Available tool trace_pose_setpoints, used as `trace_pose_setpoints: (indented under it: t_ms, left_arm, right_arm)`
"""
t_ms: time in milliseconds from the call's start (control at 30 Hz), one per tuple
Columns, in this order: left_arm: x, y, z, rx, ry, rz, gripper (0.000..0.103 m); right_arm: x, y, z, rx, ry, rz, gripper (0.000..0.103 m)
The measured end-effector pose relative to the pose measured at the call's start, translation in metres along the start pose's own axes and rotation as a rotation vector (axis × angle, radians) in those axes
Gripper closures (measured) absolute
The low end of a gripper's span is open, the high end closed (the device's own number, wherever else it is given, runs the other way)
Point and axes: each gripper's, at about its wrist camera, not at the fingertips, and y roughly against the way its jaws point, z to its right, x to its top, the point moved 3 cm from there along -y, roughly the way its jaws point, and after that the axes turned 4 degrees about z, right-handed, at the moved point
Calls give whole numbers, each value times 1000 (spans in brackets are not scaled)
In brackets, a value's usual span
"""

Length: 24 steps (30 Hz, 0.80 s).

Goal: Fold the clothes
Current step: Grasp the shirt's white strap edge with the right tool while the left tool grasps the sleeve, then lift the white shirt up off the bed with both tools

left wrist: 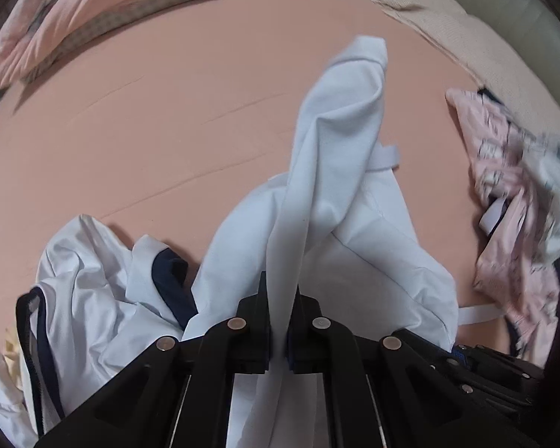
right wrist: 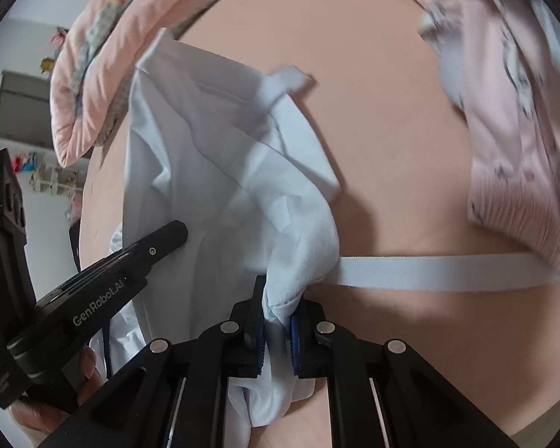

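A pale blue garment (left wrist: 339, 171) is bunched on the pink bed sheet (left wrist: 149, 123), lifted into a ridge. My left gripper (left wrist: 280, 291) is shut on a fold of it near the bottom of the left wrist view. In the right wrist view the same pale blue garment (right wrist: 220, 156) hangs from my right gripper (right wrist: 278, 298), which is shut on a bunched edge. A white elastic strap (right wrist: 440, 272) runs from that edge to the right. The left gripper's body (right wrist: 93, 280) shows at the lower left, held by a hand (right wrist: 86, 377).
A white garment with dark navy trim (left wrist: 93, 291) lies crumpled at the left. A pink patterned garment (left wrist: 511, 205) lies to the right, also seen as pink patterned cloth (right wrist: 511, 119). A pink floral quilt (left wrist: 112, 11) is heaped at the far side. A beige blanket (left wrist: 448, 26) borders the bed.
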Motion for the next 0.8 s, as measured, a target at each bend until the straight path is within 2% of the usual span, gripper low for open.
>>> trace_pose_setpoints:
  t_ms: [100, 267, 333, 367, 400, 433, 500, 633, 800]
  left_arm:
    - [5, 7, -9, -18, 44, 7, 99]
    - [13, 16, -18, -7, 67, 23, 99]
    - [-1, 34, 27, -17, 95, 19, 99]
    - [-20, 36, 31, -25, 108, 17, 99]
    - [-56, 38, 37, -30, 118, 19, 99]
    - [-62, 38, 36, -35, 124, 21, 99]
    - [-32, 35, 26, -43, 129, 26, 99]
    - [1, 26, 17, -54, 129, 30, 99]
    - [11, 36, 11, -48, 122, 37, 99]
  right_arm:
    - [7, 4, 1, -7, -11, 14, 95]
    - [18, 7, 1, -30, -12, 30, 95]
    - [22, 8, -1, -30, -8, 35, 95]
    - [25, 8, -2, -29, -7, 38, 95]
    - [28, 8, -3, -25, -8, 41, 95]
    - [32, 9, -5, -27, -6, 44, 95]
    - [39, 11, -7, -28, 1, 57, 95]
    - [69, 20, -1, -19, -1, 71, 95]
    - [96, 36, -10, -24, 5, 100, 95]
